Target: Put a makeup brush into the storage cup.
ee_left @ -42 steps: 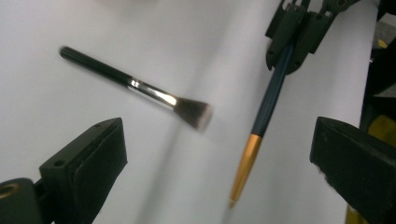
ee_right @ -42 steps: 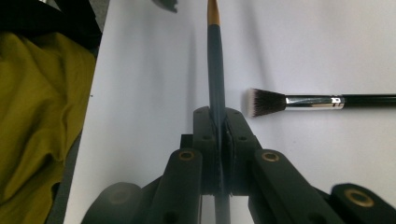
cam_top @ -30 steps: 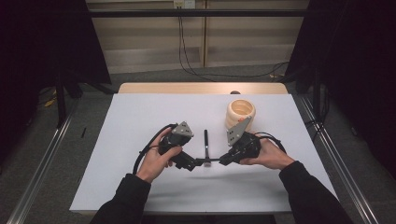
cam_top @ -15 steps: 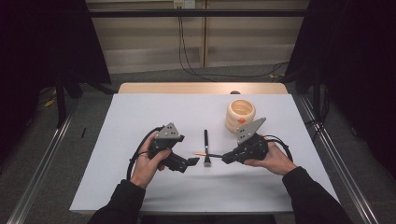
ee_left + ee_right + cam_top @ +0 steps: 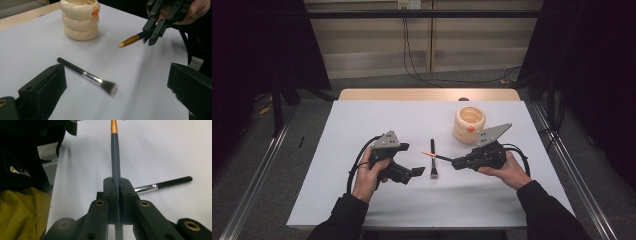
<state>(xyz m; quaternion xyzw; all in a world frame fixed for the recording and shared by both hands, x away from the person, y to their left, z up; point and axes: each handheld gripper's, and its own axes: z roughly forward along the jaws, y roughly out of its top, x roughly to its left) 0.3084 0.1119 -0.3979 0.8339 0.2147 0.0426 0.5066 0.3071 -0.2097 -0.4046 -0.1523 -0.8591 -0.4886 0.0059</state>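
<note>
A black makeup brush [image 5: 433,159] with a silver ferrule lies flat on the white table [image 5: 362,120], bristles toward the person. My right gripper [image 5: 455,163] is shut on a slim dark-handled brush [image 5: 438,156] with a gold tip, held level just above the table and pointing left. In the right gripper view the pads [image 5: 126,188] clamp that slim brush [image 5: 115,150], with the makeup brush [image 5: 162,184] behind. My left gripper [image 5: 417,171] stands open left of the makeup brush [image 5: 86,74], with nothing between its jaws [image 5: 116,85]. In the left gripper view, the right gripper [image 5: 150,35] holds the slim brush [image 5: 132,40].
A cream ribbed cup [image 5: 470,123] with a small orange mark stands at the back right of the table; the left gripper view has the cup [image 5: 80,20] beyond the brush. A wooden strip [image 5: 427,94] edges the far side. Cables trail from both grippers.
The two grippers, close together over the makeup brush a second ago, have drawn apart. The right one has moved right with the slim brush in it; the left has shifted slightly left.
</note>
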